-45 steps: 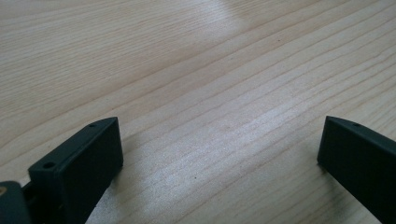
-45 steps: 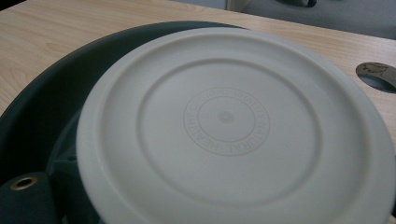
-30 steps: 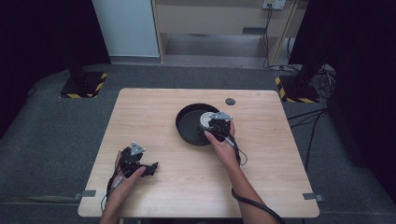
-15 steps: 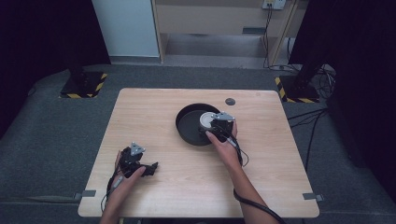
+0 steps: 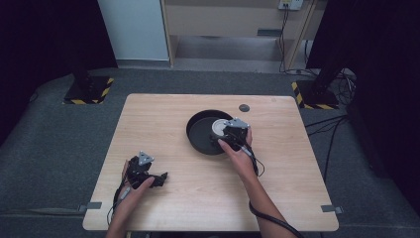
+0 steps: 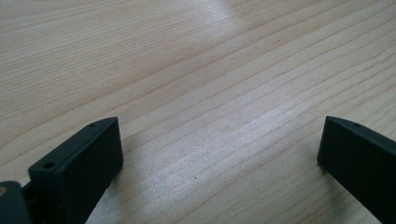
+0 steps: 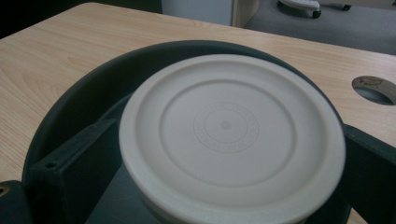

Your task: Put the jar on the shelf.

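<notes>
1. Grey carpet surrounds a light wooden tabletop (image 5: 163,124), with a pale cabinet and a wooden shelf unit beyond its far edge and dark curtains at both sides.
2. Right of the tabletop's middle, toward the far edge, sits a black round pan (image 5: 200,133); a small round hole (image 5: 243,107) lies in the wood just beyond it, nearer the far right corner.
3. The right tool (image 5: 224,133) reaches over the pan's right rim, and its jaws are closed against the two sides of a white round lid (image 7: 231,133), one jaw on each edge.
4. In the right gripper view the lid lies flat-side up, inside the pan's ring, with raised concentric circles on top; whether it touches the pan's floor I cannot tell.
5. The left tool (image 5: 159,179) rests near the left part of the tabletop's near edge, well apart from the pan.
6. Its jaws stand wide apart over bare wood grain, holding nothing.
</notes>
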